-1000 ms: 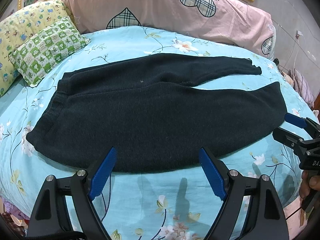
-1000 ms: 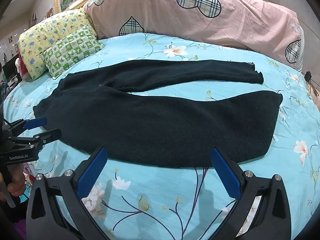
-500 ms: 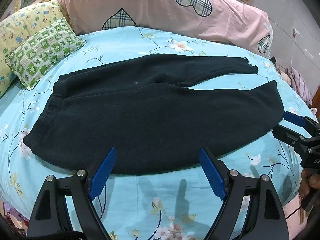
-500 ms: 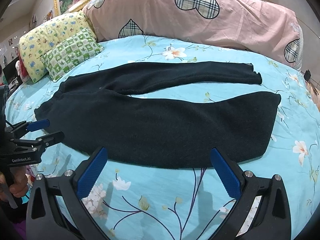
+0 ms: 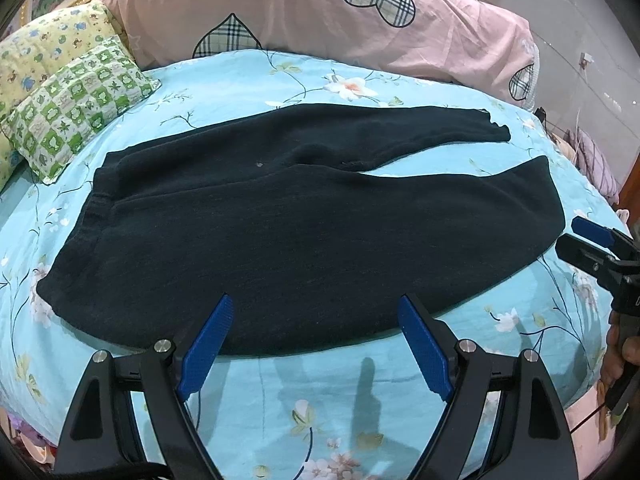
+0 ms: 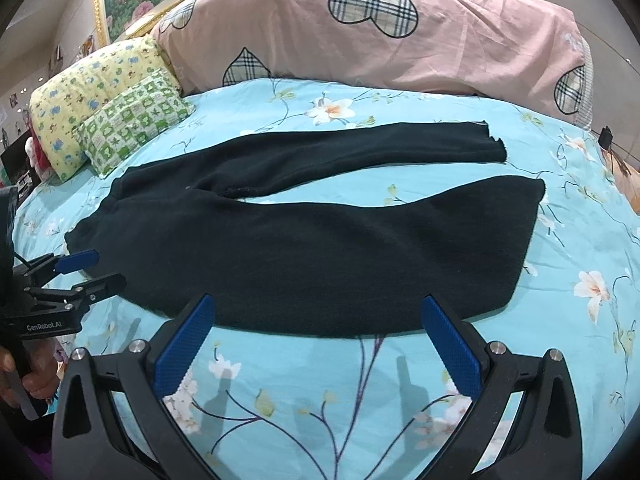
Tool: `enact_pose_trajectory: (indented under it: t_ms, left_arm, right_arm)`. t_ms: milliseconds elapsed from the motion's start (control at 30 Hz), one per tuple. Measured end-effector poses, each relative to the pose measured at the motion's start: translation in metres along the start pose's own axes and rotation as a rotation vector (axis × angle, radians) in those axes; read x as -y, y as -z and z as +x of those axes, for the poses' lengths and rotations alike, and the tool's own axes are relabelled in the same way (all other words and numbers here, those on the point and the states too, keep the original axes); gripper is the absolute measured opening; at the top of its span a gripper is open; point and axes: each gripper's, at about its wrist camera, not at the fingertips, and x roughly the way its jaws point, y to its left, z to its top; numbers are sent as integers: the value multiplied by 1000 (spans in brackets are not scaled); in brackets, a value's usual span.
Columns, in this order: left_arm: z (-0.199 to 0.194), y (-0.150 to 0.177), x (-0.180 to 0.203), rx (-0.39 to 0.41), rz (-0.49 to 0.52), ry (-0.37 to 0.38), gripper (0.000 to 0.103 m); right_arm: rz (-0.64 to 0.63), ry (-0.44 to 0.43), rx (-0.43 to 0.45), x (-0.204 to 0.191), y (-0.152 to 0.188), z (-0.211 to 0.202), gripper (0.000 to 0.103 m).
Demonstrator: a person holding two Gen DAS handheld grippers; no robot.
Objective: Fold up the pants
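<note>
Dark pants (image 5: 304, 220) lie flat on the blue floral bedsheet (image 5: 320, 392), waistband at the left, two legs spread apart to the right; they also show in the right wrist view (image 6: 320, 248). My left gripper (image 5: 316, 344) is open and empty, hovering just before the near edge of the pants by the waist half. My right gripper (image 6: 316, 340) is open and empty, just before the near leg's edge. Each gripper shows in the other's view: the right gripper (image 5: 576, 240) near the leg cuff, the left gripper (image 6: 90, 270) near the waistband corner.
A long pink pillow with plaid hearts (image 5: 320, 20) lies along the far side of the bed. A green checked cushion (image 5: 76, 108) and a yellow pillow (image 5: 44, 52) sit at the far left. The bed edge drops off at the right (image 5: 600, 184).
Both grippers have moved slightly closer to the near edge of the pants and stay open. The pants have not moved.
</note>
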Motion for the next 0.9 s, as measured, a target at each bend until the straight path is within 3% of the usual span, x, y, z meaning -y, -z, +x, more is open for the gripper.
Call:
enact_pose_trajectory:
  t_ms: [433, 900]
  left_arm:
    - [14, -19, 8, -13, 25, 37, 85]
    - [49, -63, 27, -30, 84, 62, 85]
  right_arm:
    - [73, 40, 22, 40, -7, -10, 102]
    - [104, 48, 21, 83, -47, 10, 102]
